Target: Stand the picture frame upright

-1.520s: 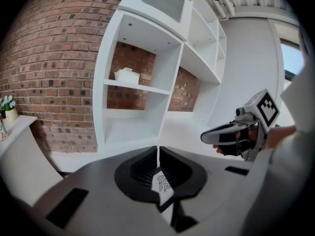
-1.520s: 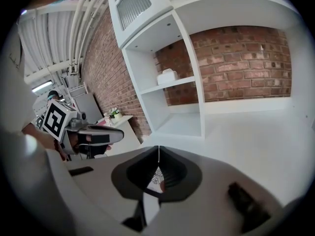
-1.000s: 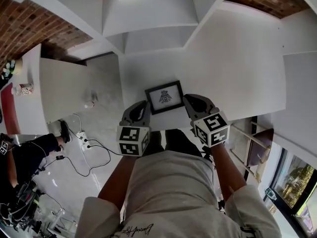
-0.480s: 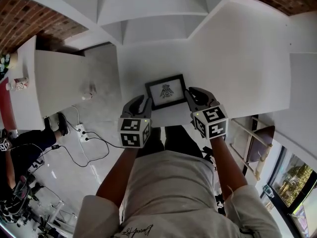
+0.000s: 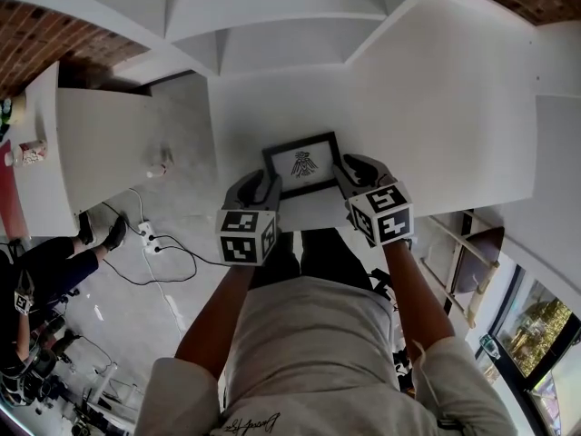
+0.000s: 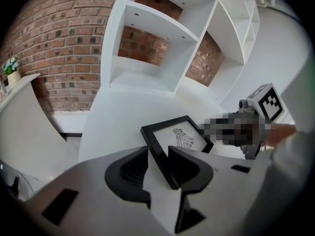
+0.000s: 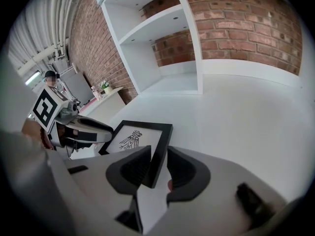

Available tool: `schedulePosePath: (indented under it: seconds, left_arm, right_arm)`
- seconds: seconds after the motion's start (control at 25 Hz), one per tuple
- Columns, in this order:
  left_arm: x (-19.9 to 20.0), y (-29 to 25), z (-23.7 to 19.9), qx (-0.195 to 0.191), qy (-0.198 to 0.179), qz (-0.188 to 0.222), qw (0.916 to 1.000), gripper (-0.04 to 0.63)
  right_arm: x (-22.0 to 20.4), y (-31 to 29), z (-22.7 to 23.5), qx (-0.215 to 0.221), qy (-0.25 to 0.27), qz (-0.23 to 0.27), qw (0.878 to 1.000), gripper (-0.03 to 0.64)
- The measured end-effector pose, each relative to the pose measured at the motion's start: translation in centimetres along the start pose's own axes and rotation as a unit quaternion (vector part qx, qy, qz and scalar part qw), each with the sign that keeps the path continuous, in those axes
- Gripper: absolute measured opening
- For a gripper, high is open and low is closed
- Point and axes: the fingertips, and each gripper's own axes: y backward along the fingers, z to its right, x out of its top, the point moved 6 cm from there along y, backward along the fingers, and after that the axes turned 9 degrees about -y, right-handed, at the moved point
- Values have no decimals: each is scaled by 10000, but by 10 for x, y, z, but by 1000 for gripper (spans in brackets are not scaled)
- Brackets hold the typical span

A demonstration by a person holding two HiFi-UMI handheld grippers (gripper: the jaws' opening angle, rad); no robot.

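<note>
The person's forearms reach forward from the bottom of the head view, each one holding a tool with a marker cube on it. The left gripper point(image 5: 260, 185) point(image 6: 157, 154) has the left edge of the picture frame point(image 5: 300, 164) between its jaws. These jaws have just been opening. They now stand apart, and there is a clear gap between the left jaw and the black border. The right gripper point(image 5: 356, 173) point(image 7: 158, 154) is at the opposite side. Its two jaws sit close against both faces of the right edge of the frame, near the lower corner, so it grips the frame.

The frame point(image 6: 179, 136) point(image 7: 133, 139) is black, with a white sheet and a small dark drawing of a bird. It lies face up, not upright, near the front edge of the white table point(image 5: 436, 134), between the two tools. I cannot tell if its whole back rests on the surface.

Behind the table stand white shelves point(image 6: 147, 48), and behind them is a brick wall point(image 6: 59, 43). On the floor at the left, a dark cable point(image 5: 172, 262) is lying.
</note>
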Motion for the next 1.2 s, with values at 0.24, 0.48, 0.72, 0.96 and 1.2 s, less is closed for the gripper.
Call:
schedulePosePath:
  seconds: [0.24, 0.48, 0.72, 0.96, 1.2]
  left_arm:
    - [2, -2, 0, -6, 57, -3, 10000, 135]
    - [3, -7, 0, -33, 165, -103, 9998, 135]
    - [2, -10, 0, 42, 310, -123, 9994, 125]
    - [2, -8, -1, 74, 456, -55, 9989, 106]
    - [8, -6, 0, 132, 339, 39, 9993, 100]
  right_arm:
    - [-1, -7, 0, 31, -46, -101, 9999, 97]
    - [1, -10, 0, 49, -64, -140, 9999, 97]
    - [0, -15, 2, 189, -304, -168, 9992, 97]
    - [0, -14, 1, 139, -378, -130, 9991, 97]
    - [3, -9, 1, 77, -374, -27, 9993, 95]
